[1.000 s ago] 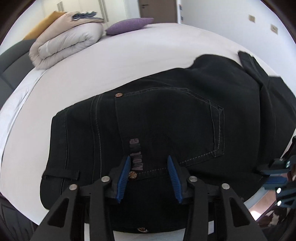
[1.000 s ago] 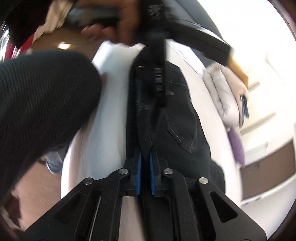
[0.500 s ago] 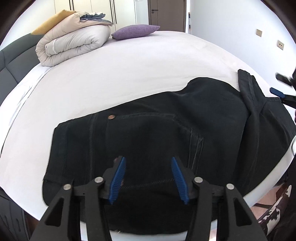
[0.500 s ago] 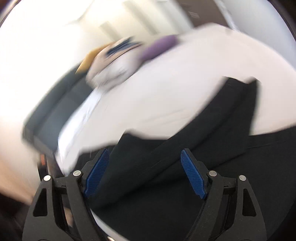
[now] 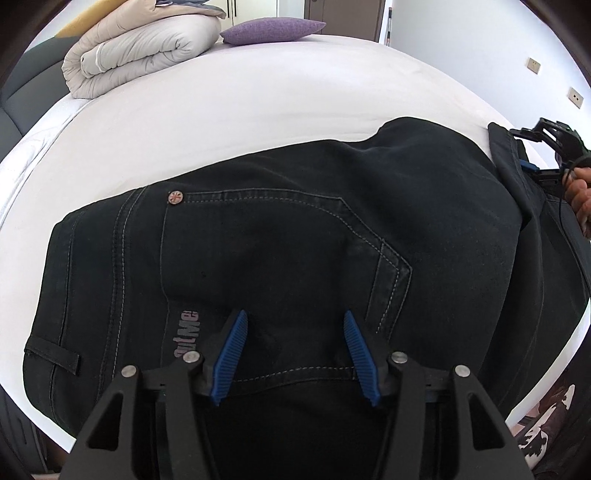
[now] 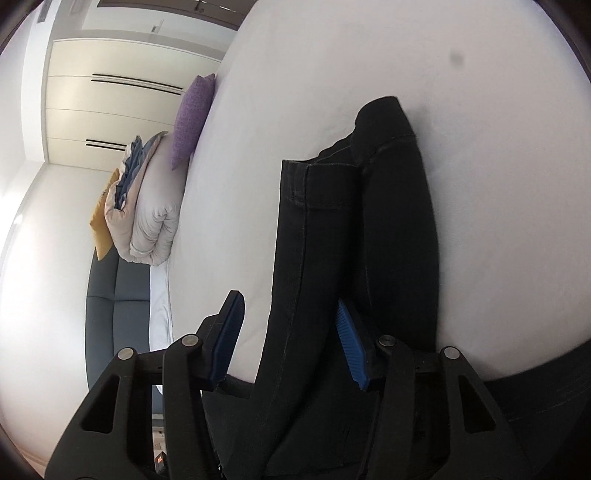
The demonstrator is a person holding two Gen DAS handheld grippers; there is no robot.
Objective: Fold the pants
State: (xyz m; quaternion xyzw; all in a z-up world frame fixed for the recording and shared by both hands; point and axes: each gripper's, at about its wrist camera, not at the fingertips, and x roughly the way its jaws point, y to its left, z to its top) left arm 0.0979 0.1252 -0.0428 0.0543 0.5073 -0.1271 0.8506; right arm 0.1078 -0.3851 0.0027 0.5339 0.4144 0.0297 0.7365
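Left wrist: black pants lie flat on the white bed, back pocket up, waistband toward the left side of the frame, legs running off to the right. Left gripper hangs just above the pocket area, jaws spread apart, nothing between them; blue pads clear of each other. Can't tell if the tips touch the fabric. Copper rivet at the pocket's upper corner, partial logo print beside the left pad. Right gripper shows at the far right edge by the leg end, a hand behind it. Rolled duvet and purple pillow at the far end of the bed.

Right wrist: view rolled sideways. Right gripper jaws released, wide gap. A folded-over strip of pants with its hem runs up from between the jaws onto the bed; fabric lies against the right pad, left pad apart from it. Duvet, purple pillow, yellow cushion and wardrobe at left.
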